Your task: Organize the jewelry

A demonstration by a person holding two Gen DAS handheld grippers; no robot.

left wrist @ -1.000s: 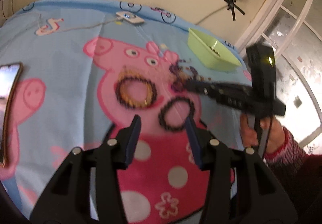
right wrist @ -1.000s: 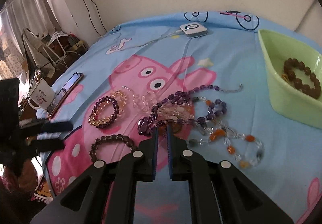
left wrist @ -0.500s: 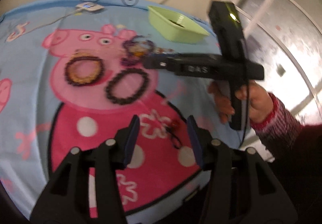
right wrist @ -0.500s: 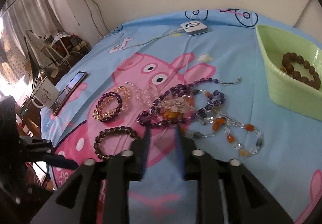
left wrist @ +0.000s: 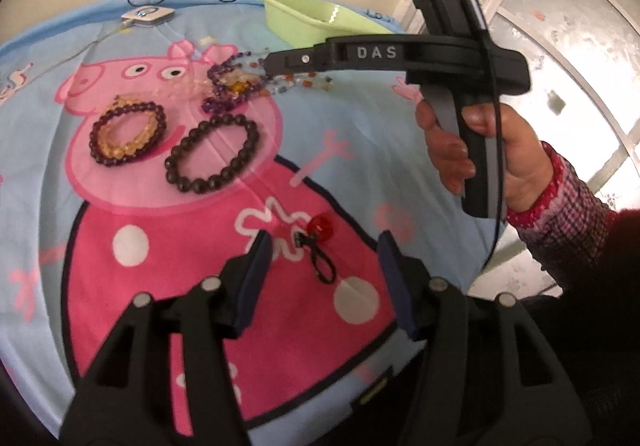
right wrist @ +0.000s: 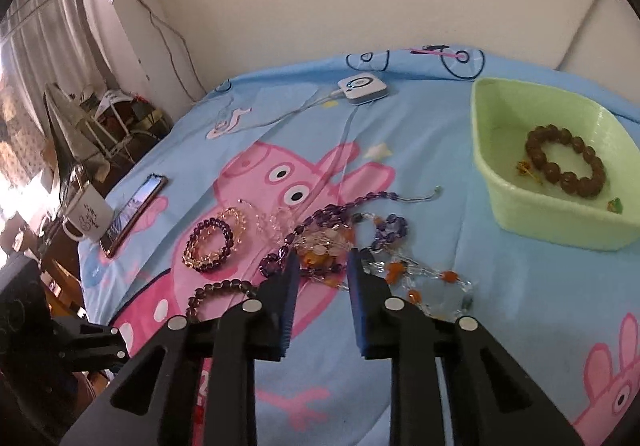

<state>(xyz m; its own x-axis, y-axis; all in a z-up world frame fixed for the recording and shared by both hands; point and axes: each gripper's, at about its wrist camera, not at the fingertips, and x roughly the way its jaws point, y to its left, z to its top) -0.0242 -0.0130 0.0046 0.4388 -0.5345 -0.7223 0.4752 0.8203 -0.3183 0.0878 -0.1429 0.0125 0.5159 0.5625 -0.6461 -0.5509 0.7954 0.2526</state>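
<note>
The left gripper (left wrist: 324, 246) has swung off the bracelets. It now hangs half open and empty over a small faceted red bead on a black cord loop (left wrist: 320, 225), which lies on the blue cartoon-pig cloth (left wrist: 360, 181) just ahead of its fingertips.

The right gripper (right wrist: 323, 260), shut a second ago, now stands with its jaws apart at the near edge of the tangled heap of purple, orange and clear bead necklaces (right wrist: 328, 234), gripping nothing.

Beyond the heap, the pale green plastic tub (right wrist: 480, 133) holds one brown bead bracelet (right wrist: 564, 161). Both grippers look lined up for fresh picks, so most of the sorting remains.
</note>
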